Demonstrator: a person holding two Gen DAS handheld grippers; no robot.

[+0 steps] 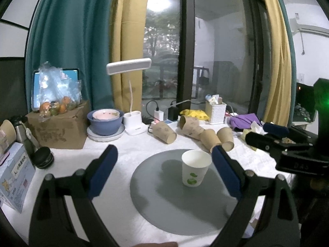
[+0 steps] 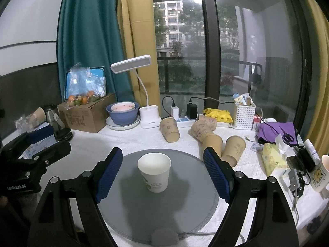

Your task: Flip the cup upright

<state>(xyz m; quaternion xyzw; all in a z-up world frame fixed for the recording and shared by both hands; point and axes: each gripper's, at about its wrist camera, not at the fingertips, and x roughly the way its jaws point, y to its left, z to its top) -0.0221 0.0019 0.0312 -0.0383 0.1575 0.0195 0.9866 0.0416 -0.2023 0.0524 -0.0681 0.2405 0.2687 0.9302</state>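
A white paper cup with a green logo stands upright, mouth up, on a round grey mat. It also shows in the right wrist view on the mat. My left gripper is open and empty; the cup stands just inside its right finger. My right gripper is open and empty, with the cup between its fingers and touching neither. The right gripper shows at the right edge of the left wrist view. The left gripper shows at the left edge of the right wrist view.
Several brown paper cups lie tipped over behind the mat. A white desk lamp, a blue bowl, a cardboard box with fruit, a white basket, a tissue pack and a mug crowd the table.
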